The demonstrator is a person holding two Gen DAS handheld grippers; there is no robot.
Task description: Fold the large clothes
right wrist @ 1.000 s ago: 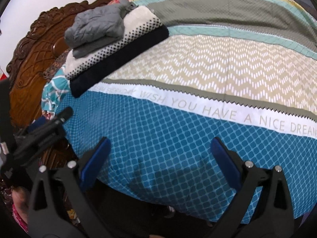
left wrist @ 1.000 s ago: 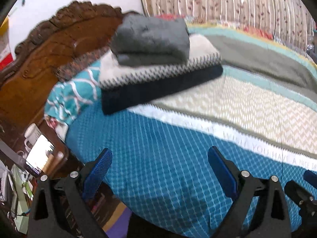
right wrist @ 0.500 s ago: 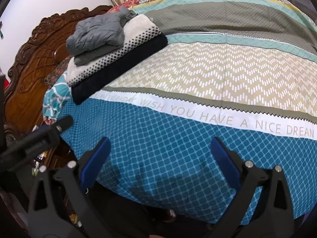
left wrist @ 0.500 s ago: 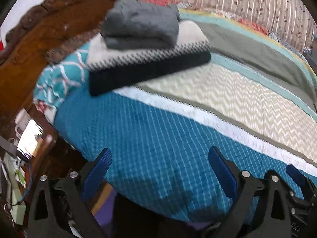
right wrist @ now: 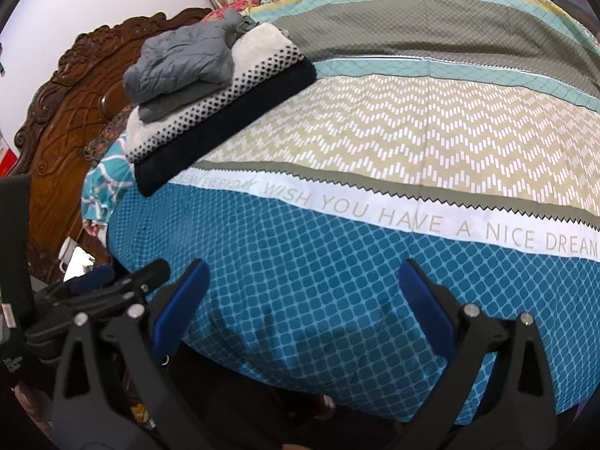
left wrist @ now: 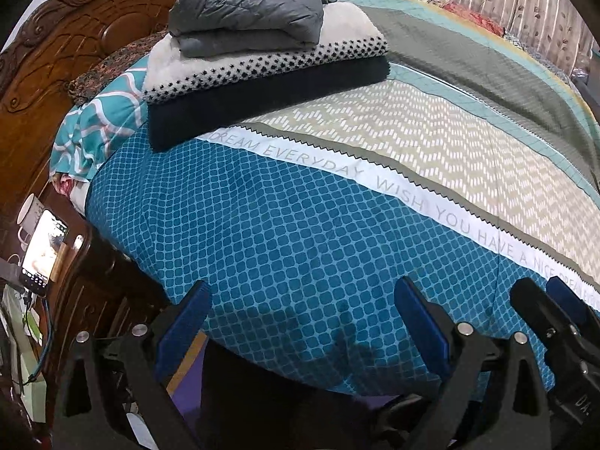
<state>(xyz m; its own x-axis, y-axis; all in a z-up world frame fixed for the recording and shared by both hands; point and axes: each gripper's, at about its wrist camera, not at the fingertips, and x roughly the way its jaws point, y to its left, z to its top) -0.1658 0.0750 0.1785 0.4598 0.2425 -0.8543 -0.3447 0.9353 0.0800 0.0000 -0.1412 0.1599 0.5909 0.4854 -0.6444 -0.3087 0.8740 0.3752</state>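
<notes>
Presently, both tools hover off the near edge of the bed; left gripper with jaws spread wide and nothing between them; right gripper likewise wide apart and empty, its fingers also showing at the right margin of the left view. Task items: a stack of three folded pieces near the head-end corner of the bed, beside the headboard; grey jacket on top, white fleece with a dotted border in the middle, dark piece at the bottom, its near edge touching the lettered stripe of the bedspread. Bedspread otherwise free of loose garments in both views; no unfolded piece is visible. A lit phone stands on the nightstand beyond the bed's head-end corner.

Step in hand, by judgement: a pause between garments, the stack apparently complete. Next move probably calls for fetching another large garment from out of view, laying it flat on the blue band and pinching two corners, one per gripper; alternatively, the task may be at its end.
</notes>
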